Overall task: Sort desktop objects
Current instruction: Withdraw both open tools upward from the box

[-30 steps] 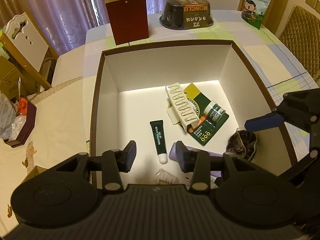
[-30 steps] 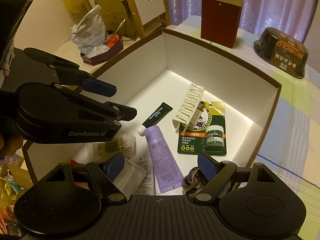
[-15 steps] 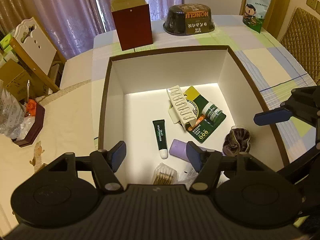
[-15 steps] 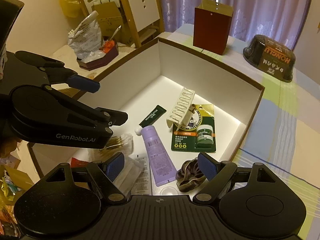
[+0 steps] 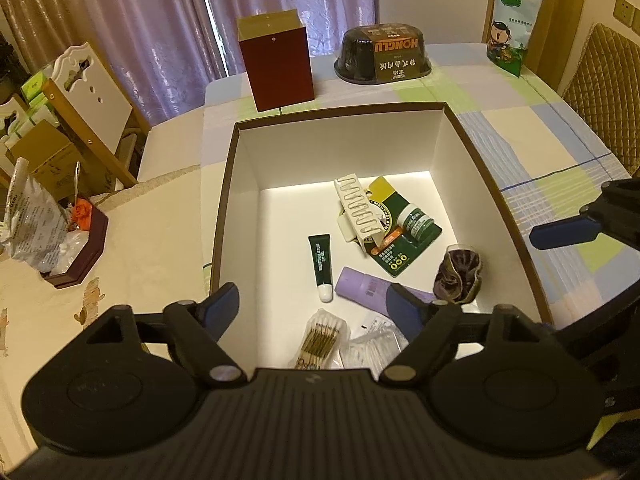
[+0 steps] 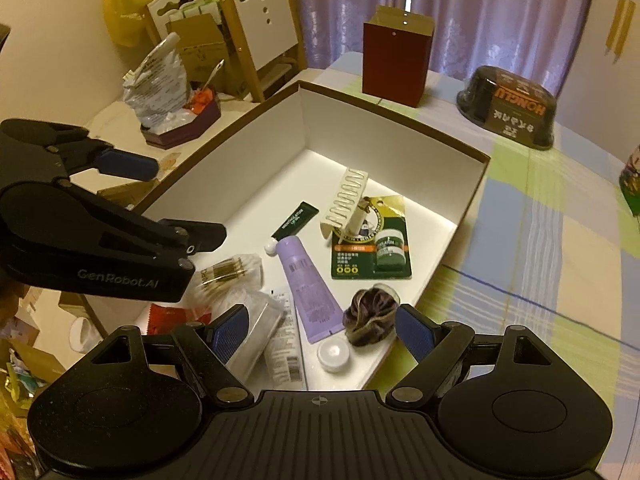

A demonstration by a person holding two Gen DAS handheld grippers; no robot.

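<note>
Box [image 5: 476, 152] sits mid-table with the small things all inside: green tube [image 5: 320, 260], purple tube [image 5: 360, 286], hair clip [image 5: 356, 210], balm card [image 5: 400, 224], scrunchie [image 5: 458, 274], swabs [image 5: 320, 338]. Both grippers have pulled up and back over the last second, so more of the floor shows. Left gripper [image 5: 312, 308] hangs over the 6 o'clock wall, jaws wide, holding nothing. Right gripper [image 6: 320, 330] likewise gapes empty near 4 o'clock. Table around the box carries only a red bag [image 5: 276, 64] and bowl [image 5: 384, 56] at 12. That fits sorting finished, or a pause between picks.
</note>
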